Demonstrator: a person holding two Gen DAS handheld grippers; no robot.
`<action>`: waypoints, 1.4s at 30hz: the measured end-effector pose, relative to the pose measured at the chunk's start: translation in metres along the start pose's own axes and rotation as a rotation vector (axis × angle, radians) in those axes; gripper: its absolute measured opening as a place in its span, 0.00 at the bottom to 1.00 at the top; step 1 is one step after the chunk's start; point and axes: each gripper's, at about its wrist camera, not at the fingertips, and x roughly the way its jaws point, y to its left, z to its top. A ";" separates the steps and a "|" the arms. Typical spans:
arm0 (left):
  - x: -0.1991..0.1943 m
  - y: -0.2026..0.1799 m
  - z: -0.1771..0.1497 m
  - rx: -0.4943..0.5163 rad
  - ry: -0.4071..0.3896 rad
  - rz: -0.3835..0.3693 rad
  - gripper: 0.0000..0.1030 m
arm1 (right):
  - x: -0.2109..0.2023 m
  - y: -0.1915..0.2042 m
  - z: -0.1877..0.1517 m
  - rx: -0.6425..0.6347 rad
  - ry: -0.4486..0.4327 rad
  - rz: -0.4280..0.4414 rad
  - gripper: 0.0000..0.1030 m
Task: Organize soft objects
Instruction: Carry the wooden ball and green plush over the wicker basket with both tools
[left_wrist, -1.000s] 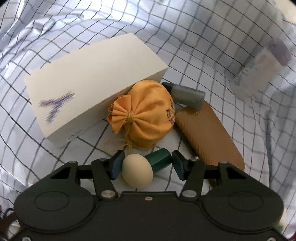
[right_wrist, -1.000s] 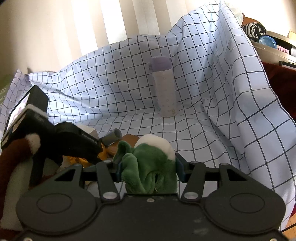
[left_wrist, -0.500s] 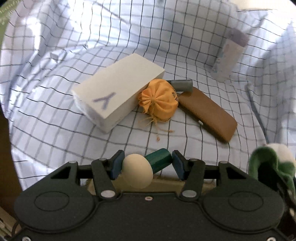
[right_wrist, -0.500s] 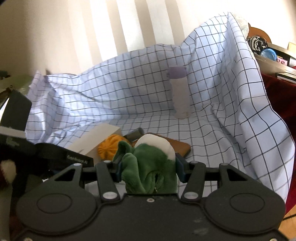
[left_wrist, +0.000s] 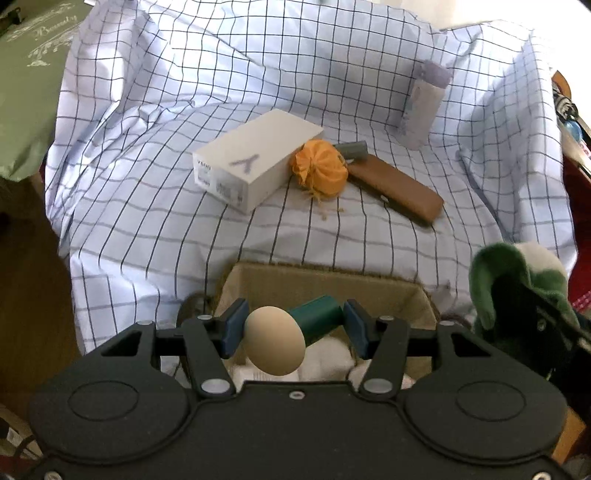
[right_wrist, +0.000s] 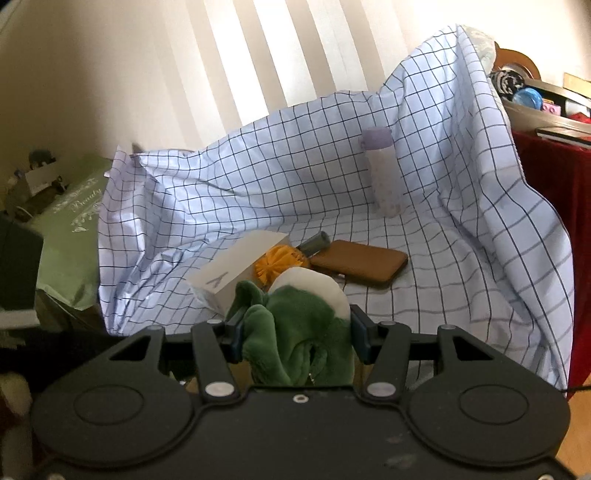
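My left gripper (left_wrist: 293, 328) is shut on a toy with a cream egg-shaped head (left_wrist: 275, 345) and a teal stem (left_wrist: 319, 317). It hangs over a tan fabric basket (left_wrist: 325, 282) with white cloth (left_wrist: 325, 360) inside. My right gripper (right_wrist: 295, 334) is shut on a green and white plush (right_wrist: 301, 330); the same plush (left_wrist: 517, 273) shows at the right edge of the left wrist view. On the checked cloth (left_wrist: 147, 206) farther off lies an orange drawstring pouch (left_wrist: 321, 168), between a white box (left_wrist: 255, 158) and a brown case (left_wrist: 397, 188).
A tall bottle with a lilac cap (left_wrist: 424, 107) stands at the back right of the cloth, and a grey tube (left_wrist: 352, 149) lies behind the pouch. A green bag (right_wrist: 66, 236) sits off the cloth's left side. A cluttered shelf over red fabric (right_wrist: 535, 99) is at the right.
Both grippers have pulled back and up from the items on the cloth, still holding their toys. The basket has come into view under the left gripper.
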 end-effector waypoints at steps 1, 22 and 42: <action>-0.002 0.000 -0.004 0.001 -0.002 -0.003 0.52 | -0.004 0.000 -0.002 0.006 -0.001 0.000 0.51; -0.014 -0.010 -0.050 0.079 -0.006 0.011 0.52 | -0.021 -0.004 -0.028 0.072 0.067 -0.084 0.52; 0.004 -0.026 -0.057 0.139 0.065 -0.034 0.58 | -0.018 -0.012 -0.026 0.108 0.080 -0.106 0.52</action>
